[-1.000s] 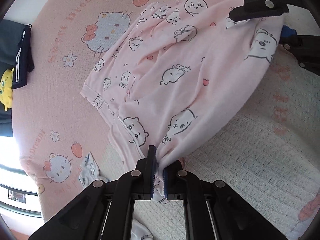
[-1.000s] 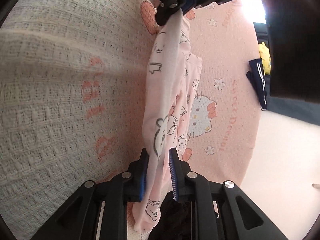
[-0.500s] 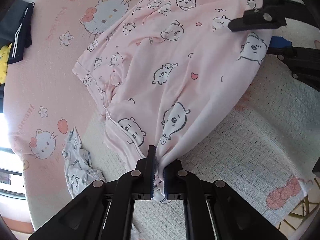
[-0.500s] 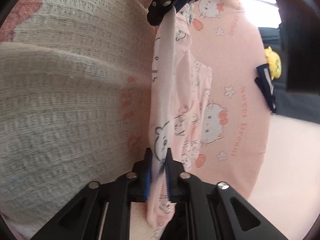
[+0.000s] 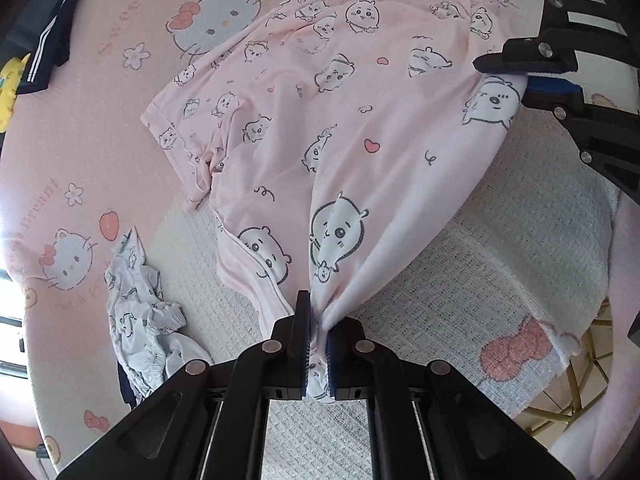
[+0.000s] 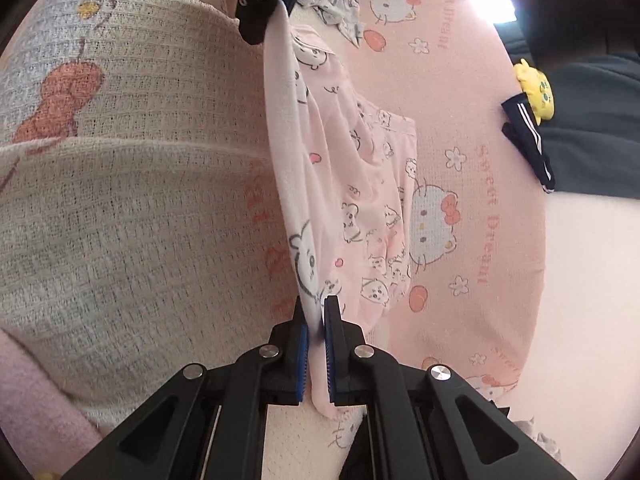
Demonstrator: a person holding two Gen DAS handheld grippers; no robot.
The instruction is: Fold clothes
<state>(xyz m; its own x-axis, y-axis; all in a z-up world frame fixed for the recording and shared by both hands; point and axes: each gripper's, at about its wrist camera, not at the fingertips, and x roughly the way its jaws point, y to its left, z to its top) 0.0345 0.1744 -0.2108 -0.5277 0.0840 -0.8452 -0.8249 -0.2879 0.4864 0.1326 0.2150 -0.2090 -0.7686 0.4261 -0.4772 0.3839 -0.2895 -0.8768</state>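
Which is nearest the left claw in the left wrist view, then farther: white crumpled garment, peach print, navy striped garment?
1. White crumpled garment, just left of the left claw.
2. Peach print, farther up-left.
3. Navy striped garment, far top-left corner.

Left gripper (image 5: 317, 322): matte black plastic, two angular fingers, ribbed blue pads (image 5: 306, 332) on their inner faces, round silver screws (image 5: 271, 346) at the linkage joints, triangular cut-outs in the arms. Right gripper (image 6: 315, 330): same black build, blue pads, silver screws.
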